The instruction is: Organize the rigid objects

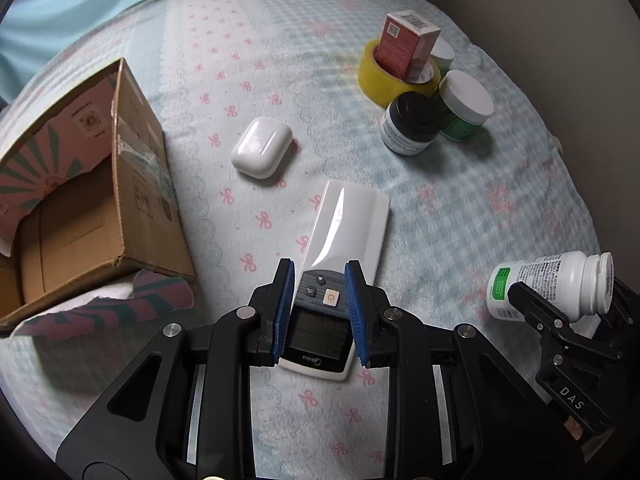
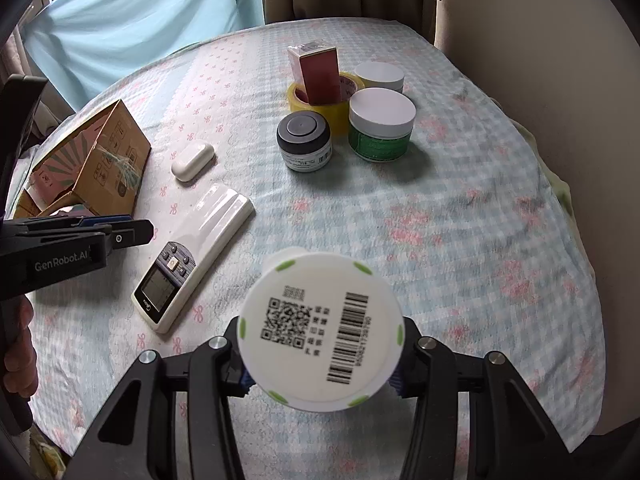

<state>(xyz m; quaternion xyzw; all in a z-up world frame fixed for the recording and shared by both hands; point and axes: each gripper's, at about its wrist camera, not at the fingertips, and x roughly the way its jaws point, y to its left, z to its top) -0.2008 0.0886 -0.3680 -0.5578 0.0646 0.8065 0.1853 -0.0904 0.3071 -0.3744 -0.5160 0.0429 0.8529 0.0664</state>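
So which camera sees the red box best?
The left wrist view: the red box stands in the yellow tape roll, with its barcode top showing. The right wrist view shows the box smaller, with plainer sides.

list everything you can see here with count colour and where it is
remote control: 1, white and grey, between the left fingers
pill bottle: 1, white, in right gripper
earbud case: 1, white, mid-table
cardboard box: 1, brown, left, open
tape roll: 1, yellow, far side
carton: 1, red, standing in the tape
jars: 3, green, black, one half hidden, by the tape
tablecloth: 1, blue-pink
left gripper: 1, black
right gripper: 1, black
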